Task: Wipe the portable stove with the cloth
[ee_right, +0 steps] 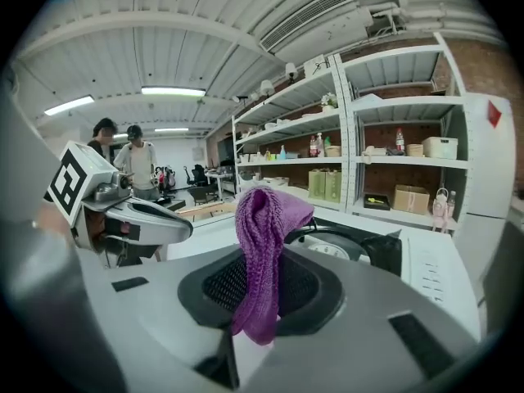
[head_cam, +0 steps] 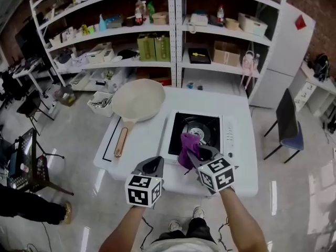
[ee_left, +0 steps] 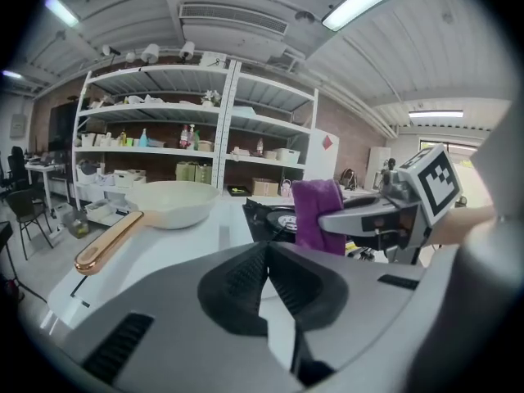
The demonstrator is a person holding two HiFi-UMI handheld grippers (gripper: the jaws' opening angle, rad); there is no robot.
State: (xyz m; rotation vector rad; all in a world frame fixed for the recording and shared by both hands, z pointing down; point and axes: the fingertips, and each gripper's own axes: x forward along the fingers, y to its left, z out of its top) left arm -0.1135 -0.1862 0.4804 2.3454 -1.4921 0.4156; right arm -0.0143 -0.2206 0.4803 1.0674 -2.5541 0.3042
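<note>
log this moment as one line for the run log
right claw: shut on purple cloth, at stove near edge | left claw: shut, empty | pan: left of stove

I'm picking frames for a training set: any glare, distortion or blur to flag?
Head view: sharp, with bright streaks of glare on the glossy floor. Left gripper view: fisheye bows the shelves, corners go black, the ceiling light is blown out. Right gripper view: same fisheye and black corners; the purple cloth is crisp.
</note>
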